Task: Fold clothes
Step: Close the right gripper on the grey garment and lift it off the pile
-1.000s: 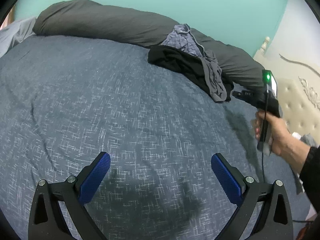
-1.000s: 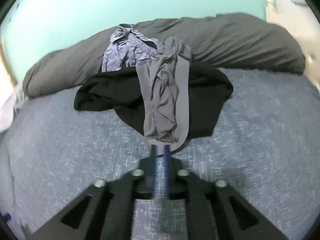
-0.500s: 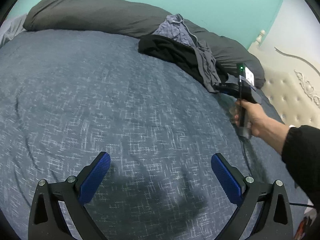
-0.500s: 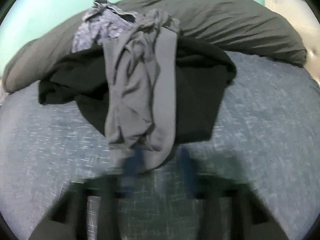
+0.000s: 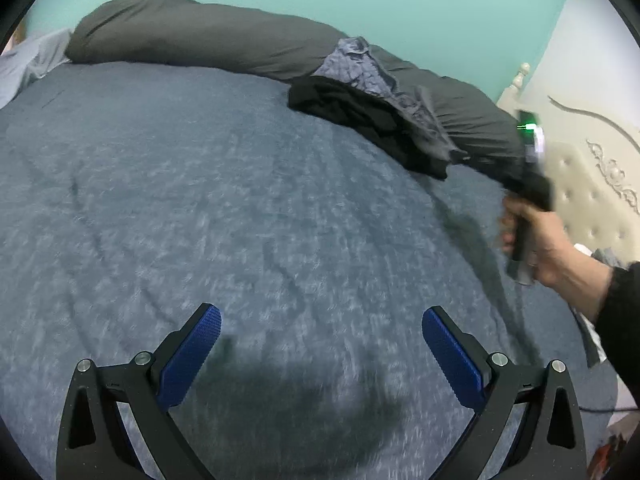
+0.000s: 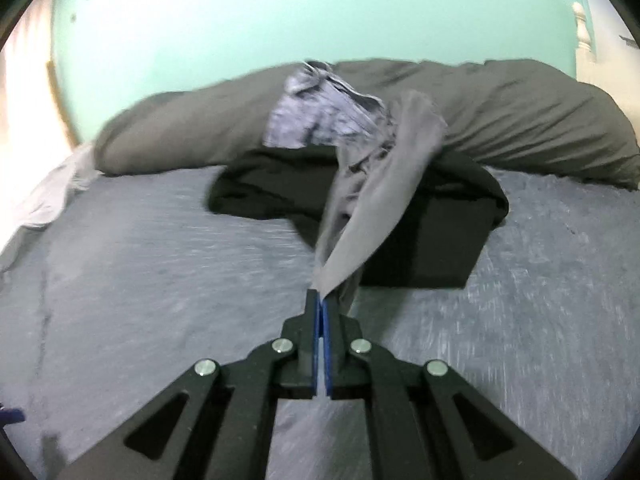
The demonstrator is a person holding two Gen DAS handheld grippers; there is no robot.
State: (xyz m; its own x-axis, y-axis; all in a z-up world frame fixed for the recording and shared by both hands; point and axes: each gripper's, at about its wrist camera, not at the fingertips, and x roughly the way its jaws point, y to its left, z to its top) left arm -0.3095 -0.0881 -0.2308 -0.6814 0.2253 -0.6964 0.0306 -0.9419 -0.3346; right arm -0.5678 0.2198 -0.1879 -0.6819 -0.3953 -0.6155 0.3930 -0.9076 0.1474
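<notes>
**First garment pinched, nothing folded yet**

Mint-green wall backs a bed covered by a blue-grey blanket, with a long dark grey bolster lying along its far edge. At the far left a pale cloth lies bunched at the bed's edge. Near the camera, the left tongs stand spread wide over bare blanket, holding nothing.

Further right, the heap of clothes rests against the bolster: a blue patterned shirt on top at the far side, a black garment spread beneath it, and a grey garment draped across both. The right tongs have just been closing and are now pressed together, pinching the near tip of the grey garment, which is drawn into a taut strip from the heap toward the tongs. In the left wrist view the person's right hand holds that tool at the right side of the bed, near a cream padded headboard.

By my judgement the work is at its very start: one piece is only being pulled from the heap, no folded item shows anywhere, and the shirt and black garment lie untouched. The grey piece has yet to be laid flat on the open blanket, where the left tongs seem ready to help.
</notes>
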